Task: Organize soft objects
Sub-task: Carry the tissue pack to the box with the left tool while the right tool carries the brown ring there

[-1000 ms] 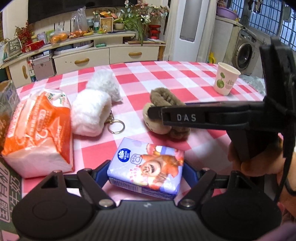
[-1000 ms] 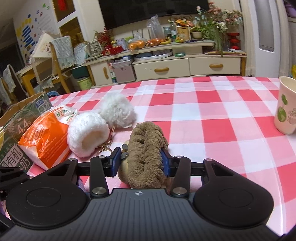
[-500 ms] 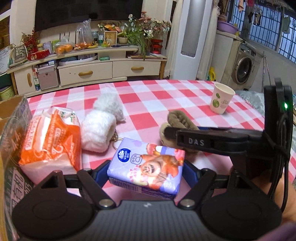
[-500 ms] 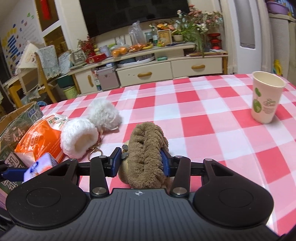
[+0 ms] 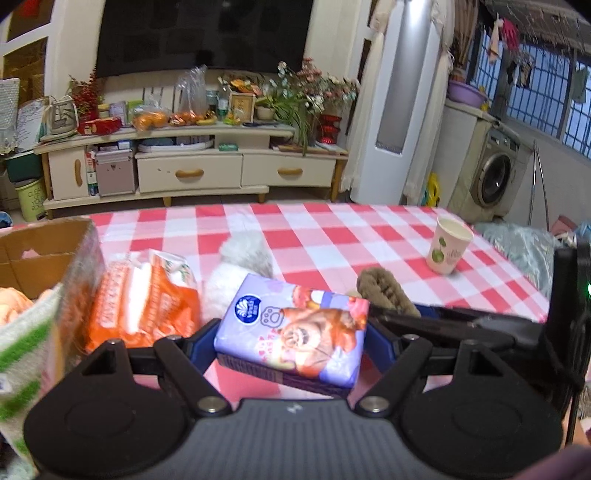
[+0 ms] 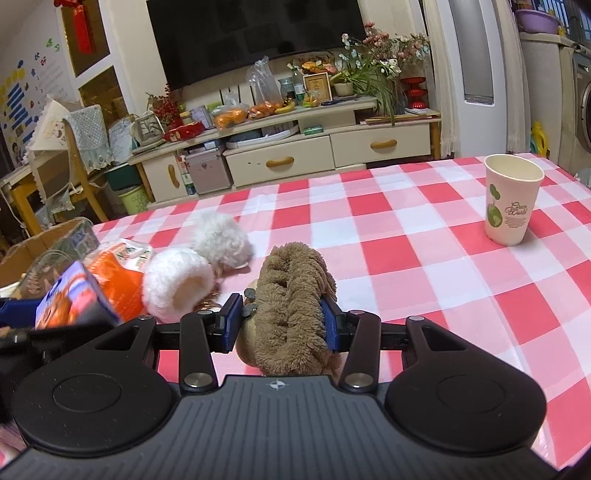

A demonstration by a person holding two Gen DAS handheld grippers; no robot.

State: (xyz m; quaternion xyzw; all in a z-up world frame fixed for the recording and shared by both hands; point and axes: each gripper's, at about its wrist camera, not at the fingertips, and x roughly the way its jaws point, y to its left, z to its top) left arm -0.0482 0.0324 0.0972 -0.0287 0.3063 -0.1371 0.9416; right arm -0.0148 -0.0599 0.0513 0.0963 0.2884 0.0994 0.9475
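Cardboard box (image 5: 48, 254) sits at the far left edge of the table (image 6: 424, 258), tissue bag (image 5: 144, 299) just to its right. Right of that bag, two fluffy pom-poms (image 6: 177, 282) lie touching, one nearer, one farther. The plush toy (image 6: 291, 310) is right of them, near the front. Paper cup (image 6: 511, 199) stands well apart, far right. Tissue pack (image 5: 291, 336) sits in front of the pom-poms.

A dark television (image 6: 255, 33) hung on the cream wall above a long cream cabinet (image 5: 192, 170) crowded with flowers and fruit. A washing machine (image 5: 495, 177) stood beside barred windows (image 5: 546, 85), and a red-checked tablecloth (image 6: 424, 236) covered the table.
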